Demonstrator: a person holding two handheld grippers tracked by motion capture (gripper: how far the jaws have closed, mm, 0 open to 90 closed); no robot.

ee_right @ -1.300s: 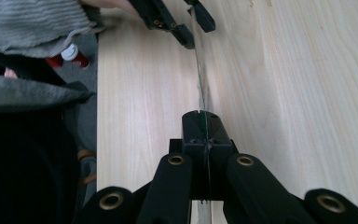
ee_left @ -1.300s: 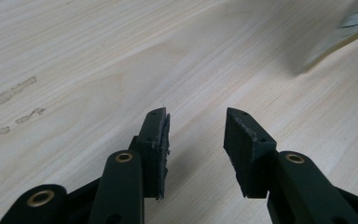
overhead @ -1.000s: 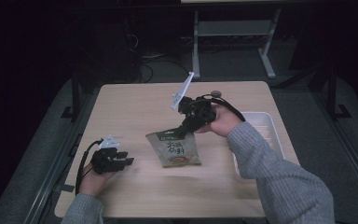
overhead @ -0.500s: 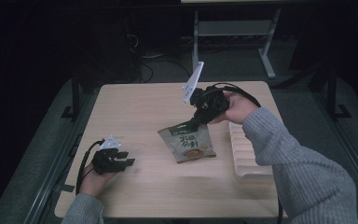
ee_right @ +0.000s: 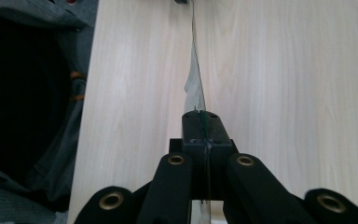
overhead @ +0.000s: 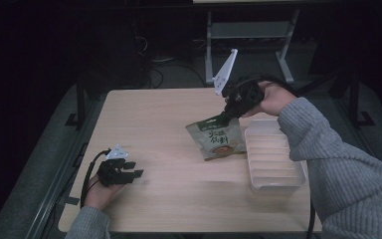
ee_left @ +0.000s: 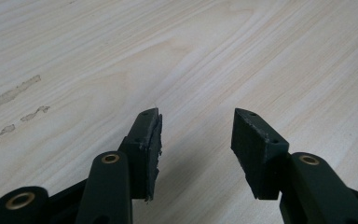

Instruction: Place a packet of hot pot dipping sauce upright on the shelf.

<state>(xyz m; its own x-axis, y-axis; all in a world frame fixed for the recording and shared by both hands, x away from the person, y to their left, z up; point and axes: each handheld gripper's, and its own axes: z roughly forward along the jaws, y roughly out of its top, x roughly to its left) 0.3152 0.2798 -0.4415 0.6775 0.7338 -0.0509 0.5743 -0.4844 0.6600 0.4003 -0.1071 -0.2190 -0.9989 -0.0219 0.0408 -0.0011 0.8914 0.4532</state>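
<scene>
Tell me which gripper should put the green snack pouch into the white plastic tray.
Right. The right gripper is already shut on the green snack pouch beside the white plastic tray; the left gripper sits open, far across the wooden table.

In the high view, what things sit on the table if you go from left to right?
Left tool → green snack packet, pinched at its top by the right tool → clear plastic tray.

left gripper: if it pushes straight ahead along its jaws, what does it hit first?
Probably the bare table. The left gripper, jaws open, angles down at the wood with nothing between or ahead of them. In the high view it points roughly toward the pouch, but that lies well off.
</scene>
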